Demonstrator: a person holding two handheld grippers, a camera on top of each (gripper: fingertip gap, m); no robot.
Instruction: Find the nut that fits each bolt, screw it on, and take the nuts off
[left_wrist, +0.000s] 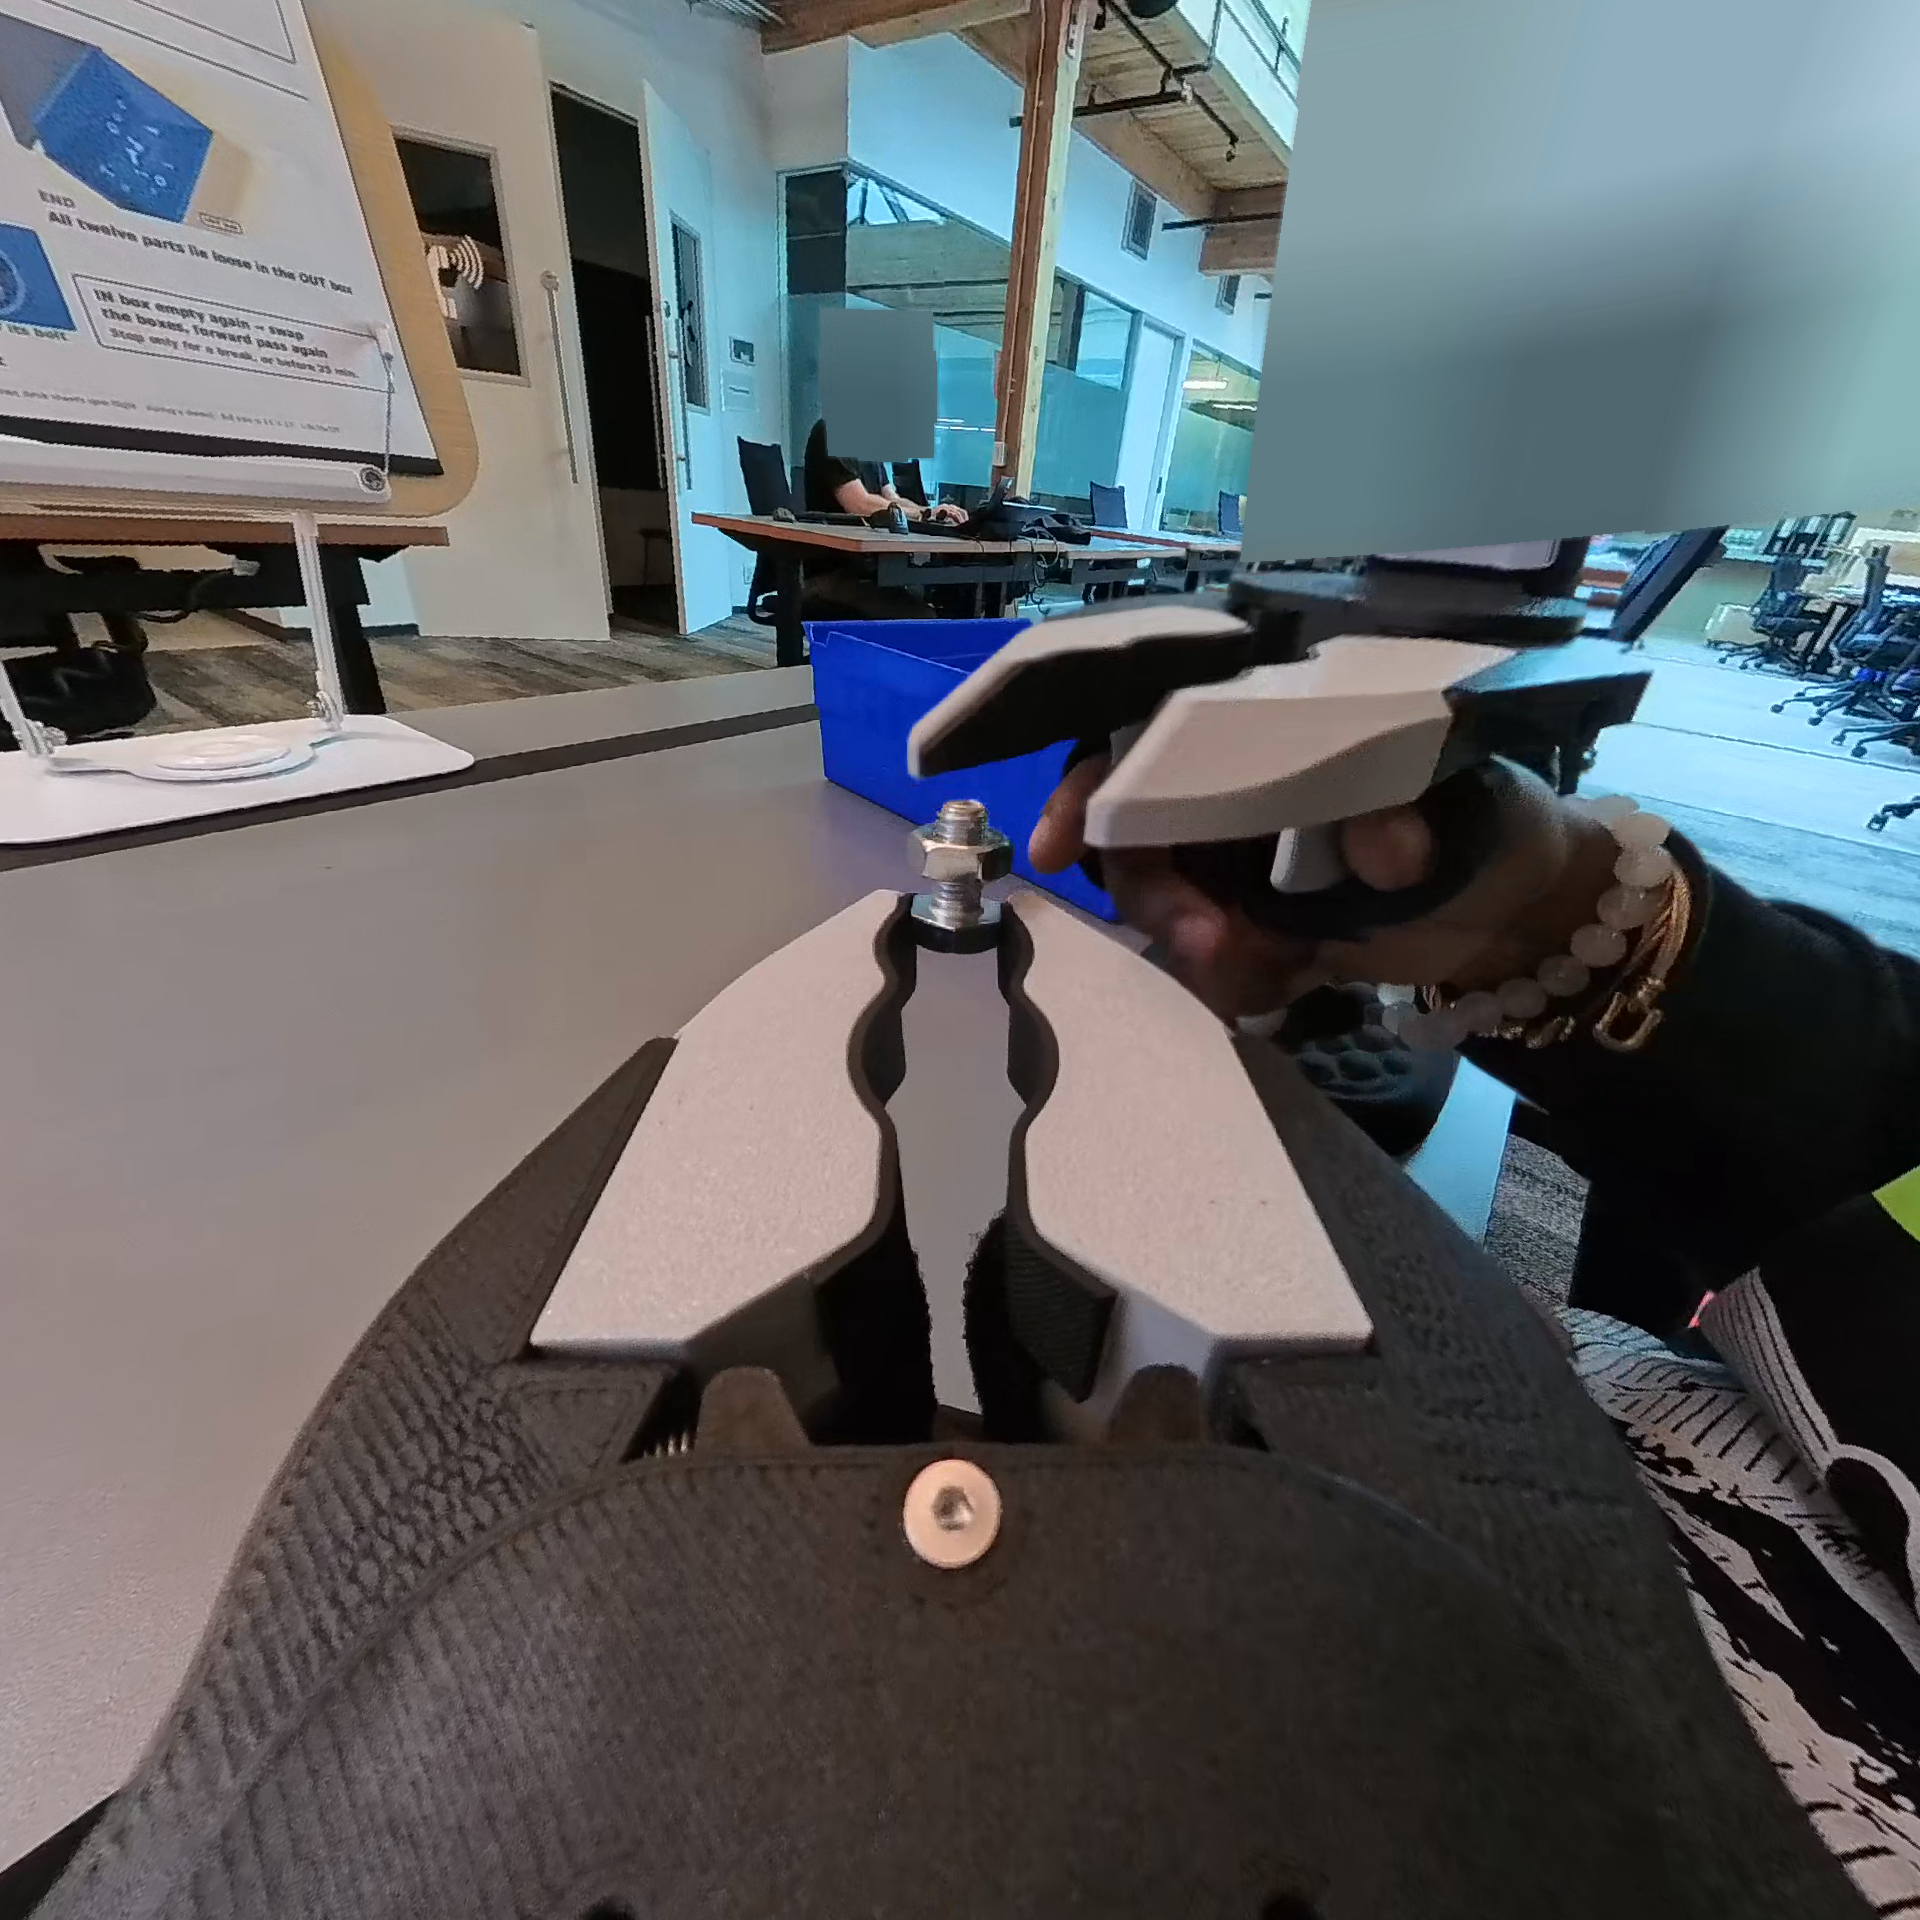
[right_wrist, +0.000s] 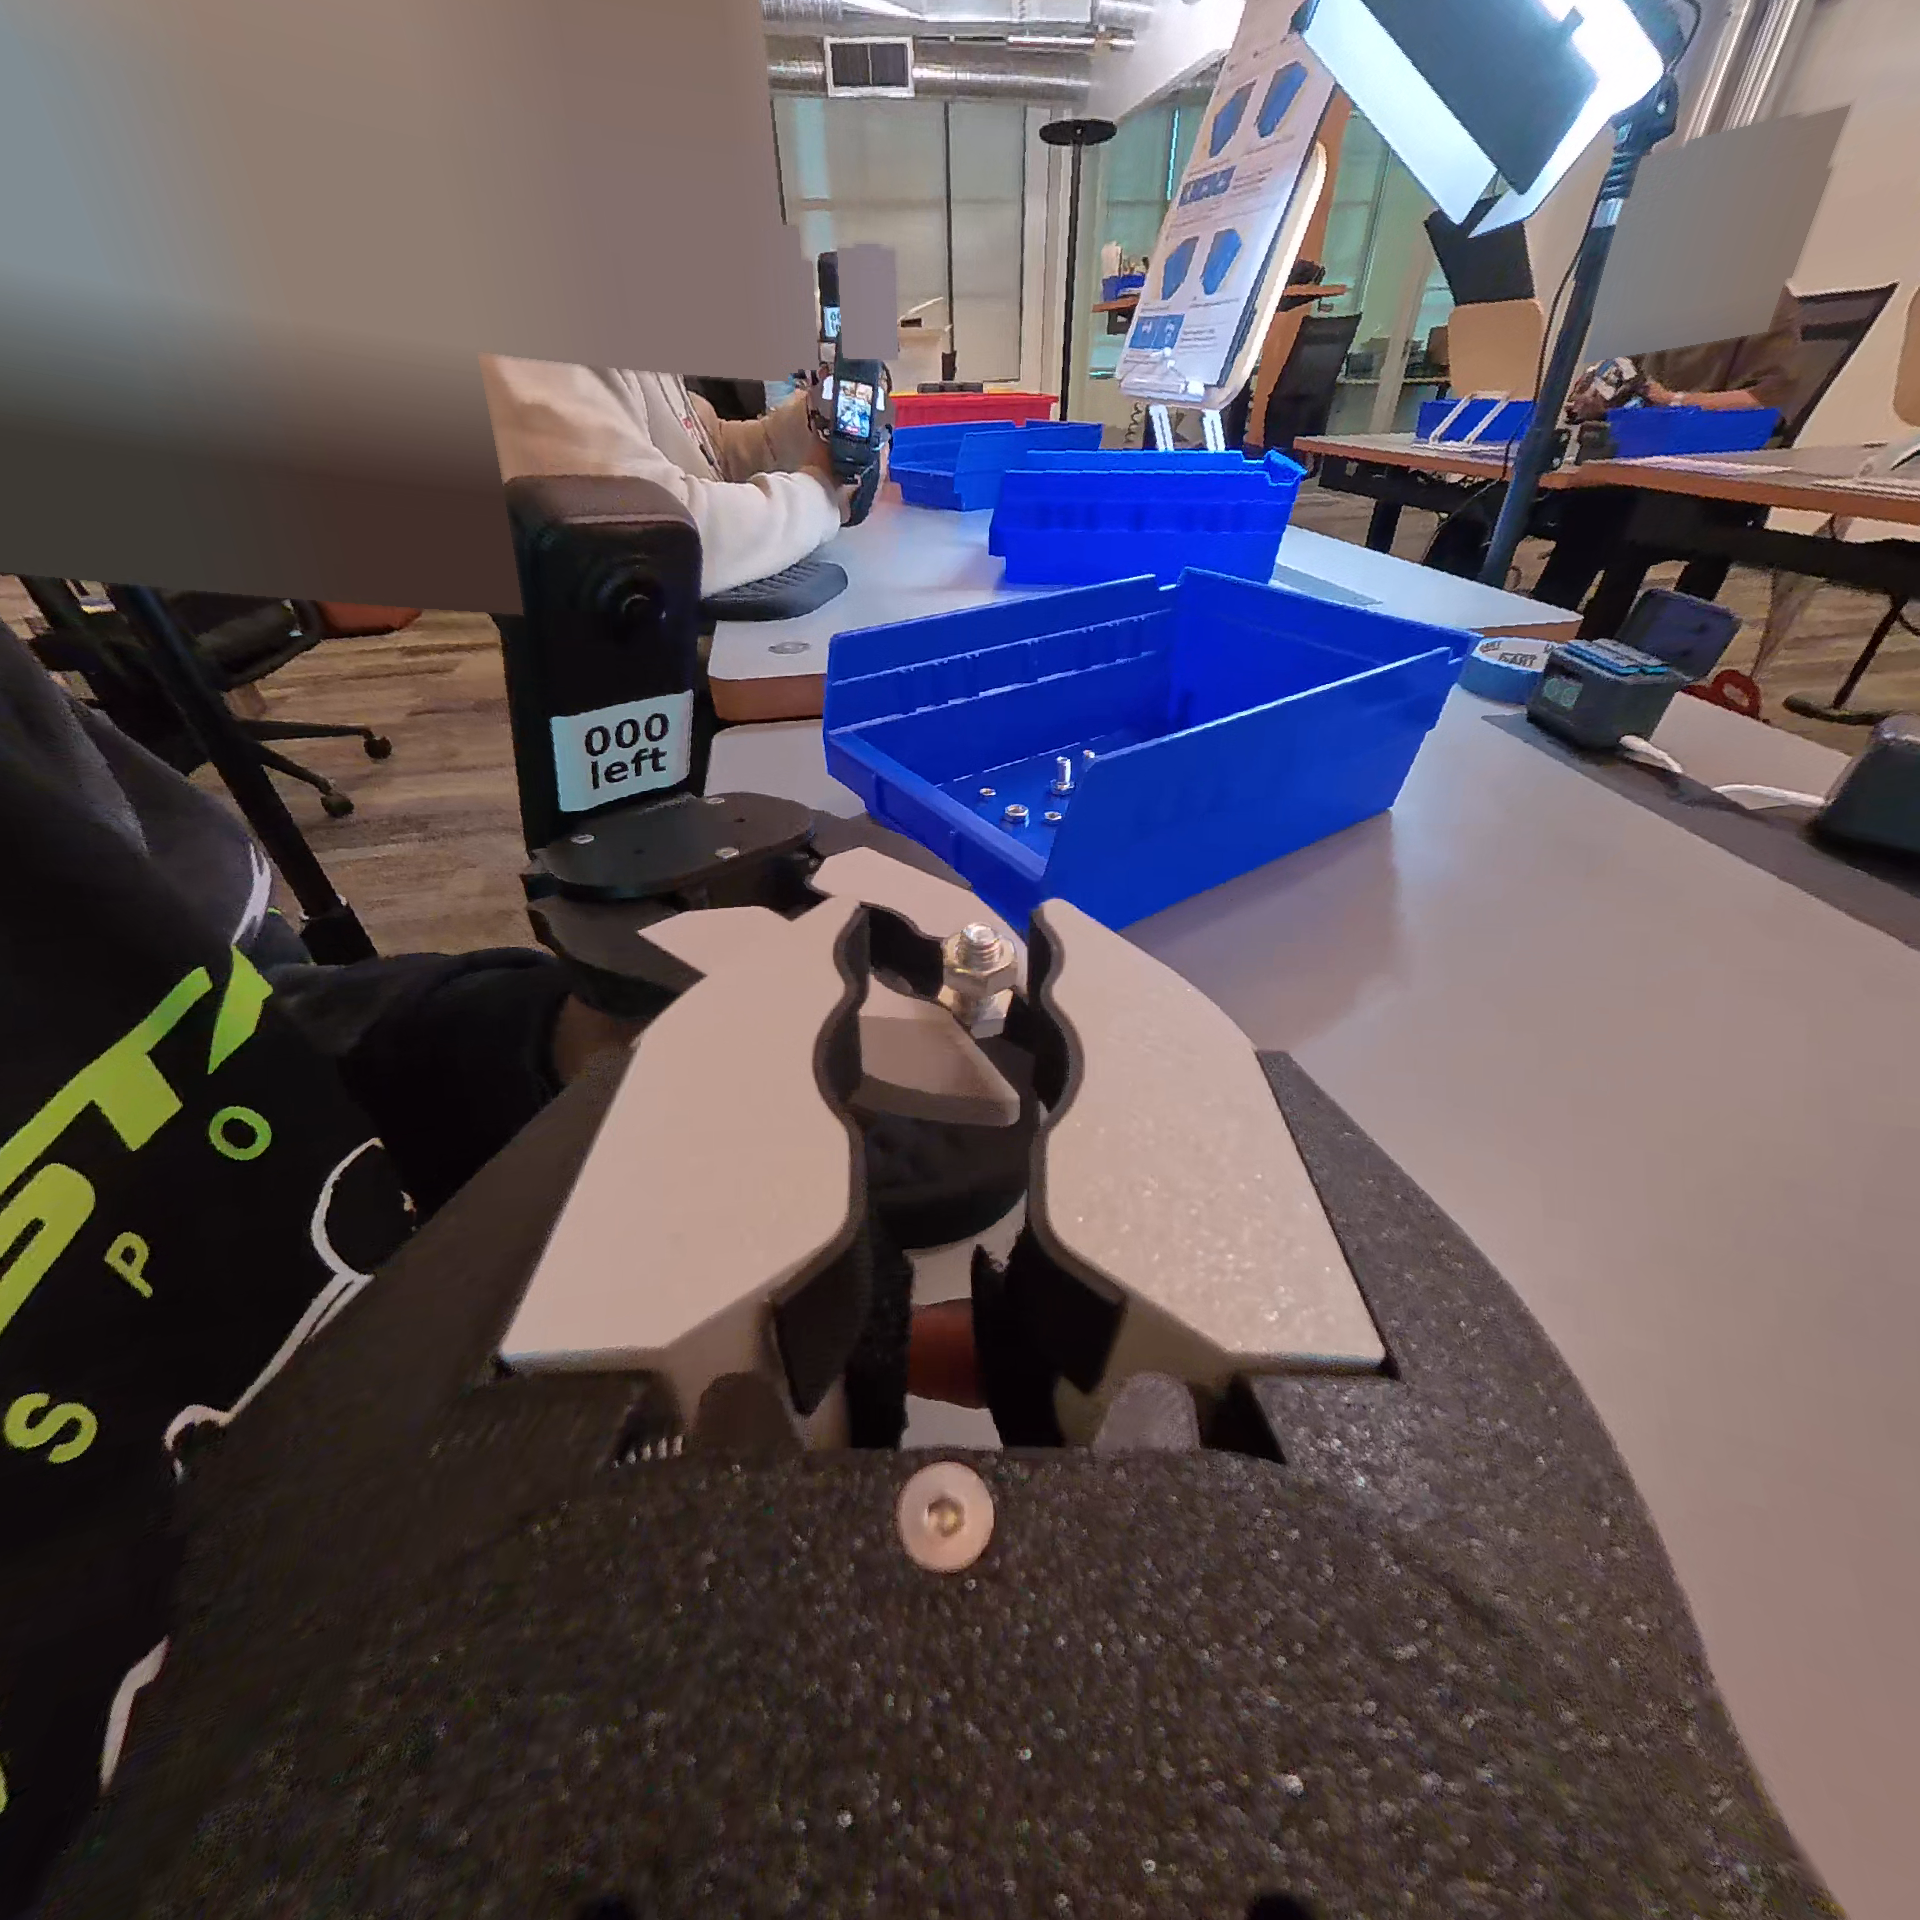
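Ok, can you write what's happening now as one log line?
left tool: grips bolt head | nut: on thread | right tool: open, nearby

bolt (left_wrist: 957, 906): silver, shiny
nut (left_wrist: 960, 854): silver
bin (right_wrist: 1195, 748): bright blue
table (left_wrist: 416, 987): plain grey, dark strip
left gripper (left_wrist: 957, 920): light grey fingers, black textured body
right gripper (right_wrist: 951, 966): light grey fingers, black speckled body
sleeve (left_wrist: 1766, 1091): black
bracelet (left_wrist: 1621, 925): pale beads
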